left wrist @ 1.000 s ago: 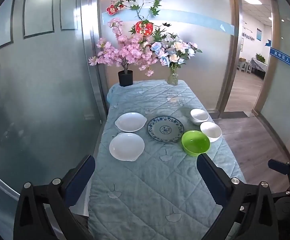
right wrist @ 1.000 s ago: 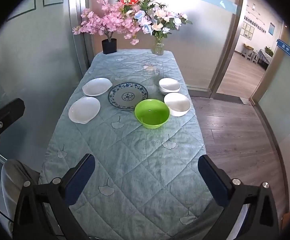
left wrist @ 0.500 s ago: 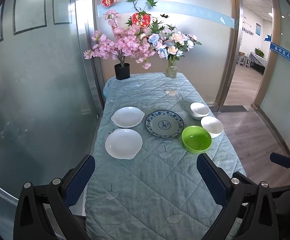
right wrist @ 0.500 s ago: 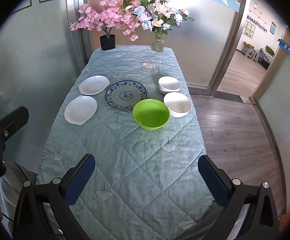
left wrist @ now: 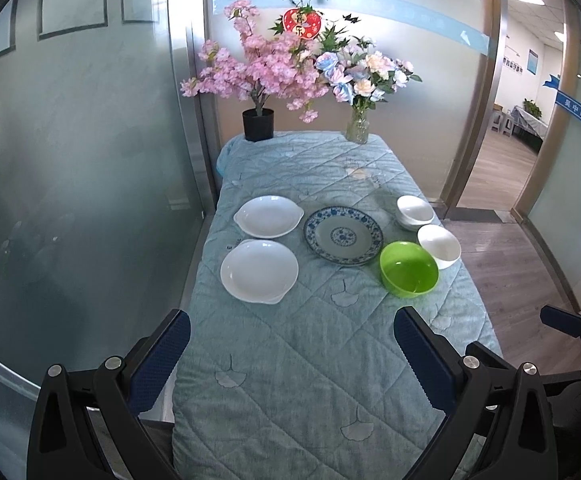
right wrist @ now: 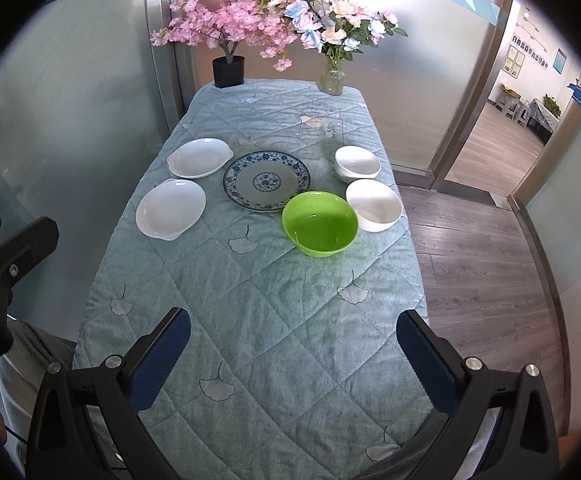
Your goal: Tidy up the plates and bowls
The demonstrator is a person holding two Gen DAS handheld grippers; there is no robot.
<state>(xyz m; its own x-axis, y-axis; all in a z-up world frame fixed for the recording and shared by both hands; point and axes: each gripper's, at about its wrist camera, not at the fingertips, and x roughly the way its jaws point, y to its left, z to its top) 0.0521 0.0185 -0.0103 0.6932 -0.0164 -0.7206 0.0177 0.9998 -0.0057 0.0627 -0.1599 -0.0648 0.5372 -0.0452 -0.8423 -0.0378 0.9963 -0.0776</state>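
Observation:
On the quilted blue tablecloth [left wrist: 310,360] lie two white handled plates, one far [left wrist: 268,222] and one near [left wrist: 259,271]. A blue-patterned plate [left wrist: 343,235] sits in the middle. To its right are a green bowl [left wrist: 408,269], a white bowl [left wrist: 439,241] and a stack of white bowls [left wrist: 414,212]. The right wrist view shows the same set: green bowl [right wrist: 319,223], patterned plate [right wrist: 266,181]. My left gripper [left wrist: 290,336] and right gripper [right wrist: 292,334] both hover open over the near end of the table, well short of the dishes, holding nothing.
A black pot with a pink blossom tree [left wrist: 257,124] and a glass vase of flowers [left wrist: 357,128] stand at the table's far end. Frosted glass walls close the left side. Wooden floor and an open doorway [left wrist: 502,168] lie to the right.
Both grippers have drifted slightly forward and the view has tilted; the dishes appear a little nearer. Nothing on the table has moved, and both grippers stay open.

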